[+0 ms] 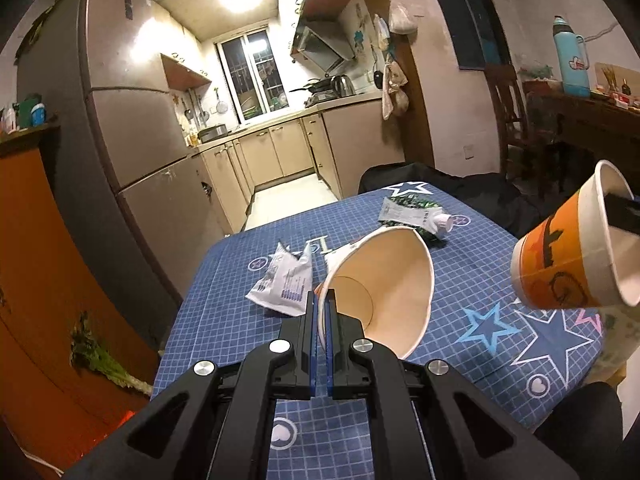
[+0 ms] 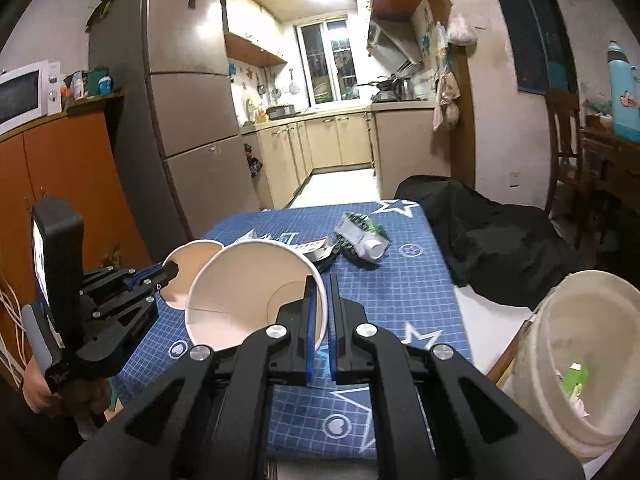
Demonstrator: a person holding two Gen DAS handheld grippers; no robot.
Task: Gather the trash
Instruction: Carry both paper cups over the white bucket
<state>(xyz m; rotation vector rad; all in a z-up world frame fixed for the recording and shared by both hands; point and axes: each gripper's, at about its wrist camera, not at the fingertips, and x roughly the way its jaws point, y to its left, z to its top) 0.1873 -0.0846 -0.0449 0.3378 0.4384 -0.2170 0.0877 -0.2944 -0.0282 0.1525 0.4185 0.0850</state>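
Two paper cups are held above the table (image 1: 248, 320), mouths toward the cameras. The left gripper (image 1: 322, 300) pinches the rim of the squashed white cup (image 1: 384, 280); the right gripper (image 2: 322, 284) pinches the rim of the round orange-printed cup (image 2: 256, 292). Two crumpled wrappers (image 1: 286, 280) and one flattened tube (image 1: 420, 216) lie on the blue grid cloth. One pale plastic bucket (image 2: 536, 344) stands beside the table, litter inside.

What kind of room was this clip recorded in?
Most likely a home dining area opening onto a small kitchen. A table with a blue star-patterned cloth stands in front, a tall fridge is to the left, and beyond it are kitchen cabinets with a range hood above.
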